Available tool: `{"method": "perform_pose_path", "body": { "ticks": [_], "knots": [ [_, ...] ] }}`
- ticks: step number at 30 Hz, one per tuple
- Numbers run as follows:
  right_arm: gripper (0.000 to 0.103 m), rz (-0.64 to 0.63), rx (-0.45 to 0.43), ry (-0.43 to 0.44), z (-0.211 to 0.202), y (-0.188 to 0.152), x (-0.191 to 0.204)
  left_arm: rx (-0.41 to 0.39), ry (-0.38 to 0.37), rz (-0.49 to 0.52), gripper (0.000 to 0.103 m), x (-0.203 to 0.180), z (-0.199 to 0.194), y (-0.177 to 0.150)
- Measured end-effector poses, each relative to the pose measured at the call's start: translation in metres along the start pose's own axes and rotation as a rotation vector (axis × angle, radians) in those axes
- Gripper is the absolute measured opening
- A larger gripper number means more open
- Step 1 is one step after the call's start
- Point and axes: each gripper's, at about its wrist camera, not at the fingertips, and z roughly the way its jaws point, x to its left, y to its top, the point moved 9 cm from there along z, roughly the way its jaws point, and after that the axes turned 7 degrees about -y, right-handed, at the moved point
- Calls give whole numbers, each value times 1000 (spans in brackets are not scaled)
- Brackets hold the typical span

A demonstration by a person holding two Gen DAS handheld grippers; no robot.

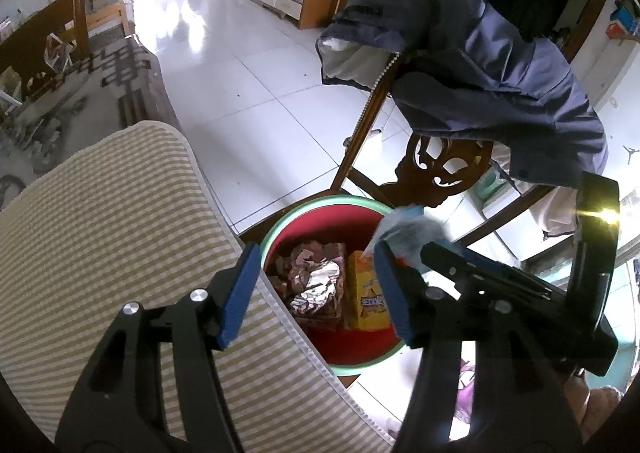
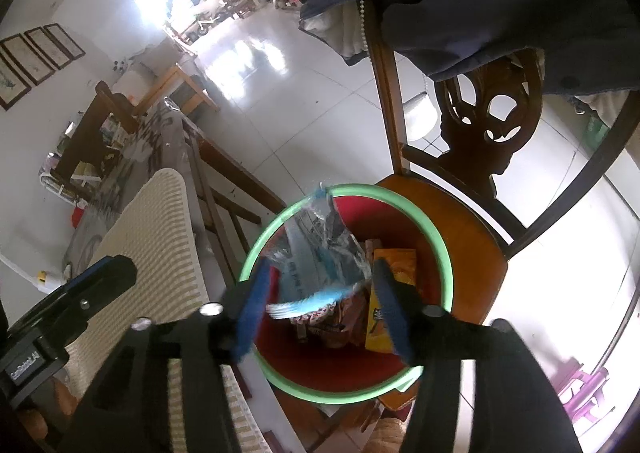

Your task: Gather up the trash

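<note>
A red bin with a green rim [image 1: 320, 200] [image 2: 400, 205] stands on a wooden chair seat [image 2: 468, 237]. Inside lie crumpled foil and brown wrappers [image 1: 316, 285] and a yellow box [image 1: 366, 293] [image 2: 390, 297]. My right gripper [image 2: 320, 297] is open above the bin, and a clear blue-and-white plastic wrapper [image 2: 316, 253] hangs between its jaws, blurred. The wrapper also shows in the left wrist view [image 1: 408, 231]. My left gripper [image 1: 312, 293] is open and empty over the bin's near edge.
A striped cushion [image 1: 108, 237] [image 2: 160, 229] lies left of the bin. A blue jacket [image 1: 480, 65] hangs over the carved chair back [image 1: 444, 165]. White tiled floor [image 1: 240, 65] stretches beyond.
</note>
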Motion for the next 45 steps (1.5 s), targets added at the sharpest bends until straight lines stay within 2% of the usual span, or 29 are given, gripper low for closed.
{"method": "perform_pose_path", "body": {
  "ticks": [11, 16, 21, 25, 29, 32, 34, 38, 41, 43, 45],
  "knots": [
    [71, 3, -19, 13, -8, -7, 14, -39, 24, -11, 62, 12, -22, -9],
    [73, -21, -41, 25, -18, -14, 40, -83, 33, -26, 67, 32, -50, -15],
    [77, -38, -108, 40, -39, -19, 80, -151, 34, -42, 74, 60, -87, -15],
    [82, -62, -185, 57, -63, -26, 121, -230, 59, -50, 83, 90, -128, -17],
    [91, -97, -288, 72, -91, -34, 166, -321, 111, -45, 97, 120, -171, -18],
    [96, -128, -393, 70, -118, -44, 205, -401, 155, -24, 97, 141, -209, -21],
    [96, -154, -454, 61, -132, -50, 224, -462, 193, 2, 97, 153, -236, -23],
    [96, -226, -553, 6, -154, -60, 260, -515, 222, 36, 97, 166, -270, -28],
    [96, -253, -616, -31, -165, -65, 273, -578, 253, 68, 97, 171, -297, -31],
    [96, -229, -689, -16, -177, -69, 280, -618, 278, 87, 98, 172, -312, -34],
    [96, -178, -725, -1, -185, -74, 279, -647, 279, 95, 98, 173, -326, -37]
  ]
}}
